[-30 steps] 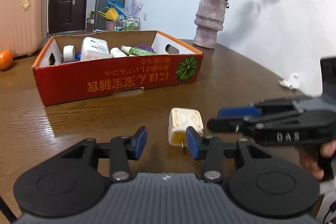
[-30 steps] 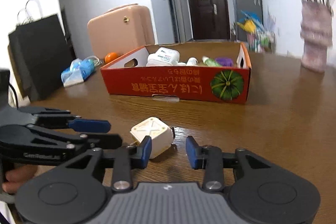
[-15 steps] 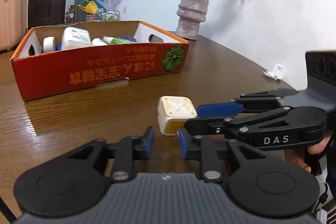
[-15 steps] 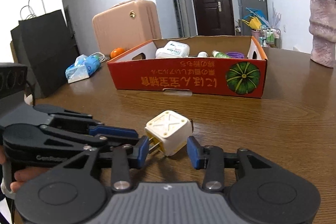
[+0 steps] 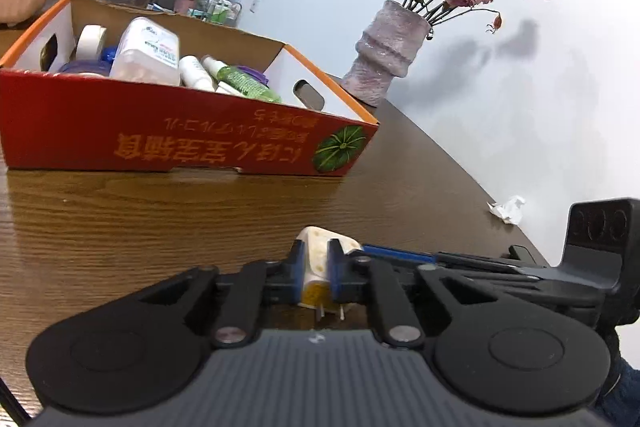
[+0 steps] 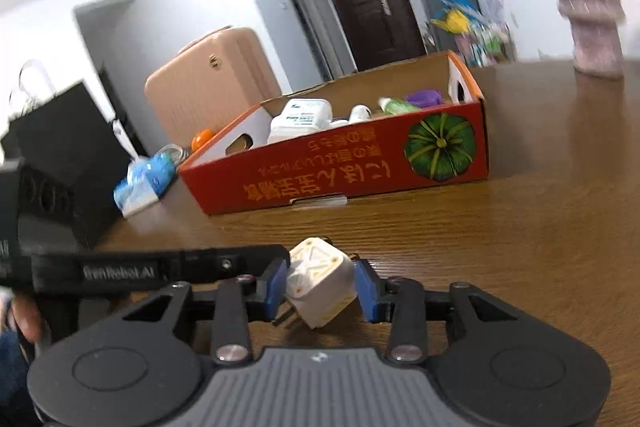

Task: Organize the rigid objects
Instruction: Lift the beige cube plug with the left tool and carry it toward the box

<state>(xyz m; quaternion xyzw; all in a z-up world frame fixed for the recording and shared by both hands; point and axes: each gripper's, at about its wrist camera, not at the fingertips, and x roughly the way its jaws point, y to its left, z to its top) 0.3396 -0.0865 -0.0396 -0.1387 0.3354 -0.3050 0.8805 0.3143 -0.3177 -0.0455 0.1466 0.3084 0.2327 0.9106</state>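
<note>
A cream cube-shaped plug adapter (image 5: 323, 239) (image 6: 316, 277) sits tilted just above the brown table, its prongs off the wood. My left gripper (image 5: 316, 267) is shut on a narrow part of it, and the cube shows between the blue pads. In the right wrist view the left gripper (image 6: 280, 255) reaches the cube from the left. My right gripper (image 6: 321, 285) is closing around the same adapter, with a pad against each side. Its fingers (image 5: 400, 254) come in from the right in the left wrist view. The red cardboard box (image 5: 160, 143) (image 6: 320, 173) beyond holds bottles and tape.
A pink vase (image 5: 384, 47) (image 6: 592, 7) of dried roses stands behind the box, near the wall. A crumpled tissue (image 5: 508, 209) lies by the table's right edge. At the left are a black bag (image 6: 68, 147), a blue tissue pack (image 6: 144, 179), an orange (image 6: 202, 139) and a suitcase (image 6: 208, 83).
Both grippers have closed in on the adapter. The left jaws went from wide apart to shut on it, the right jaws narrowed, and the cube tipped up off the table.
</note>
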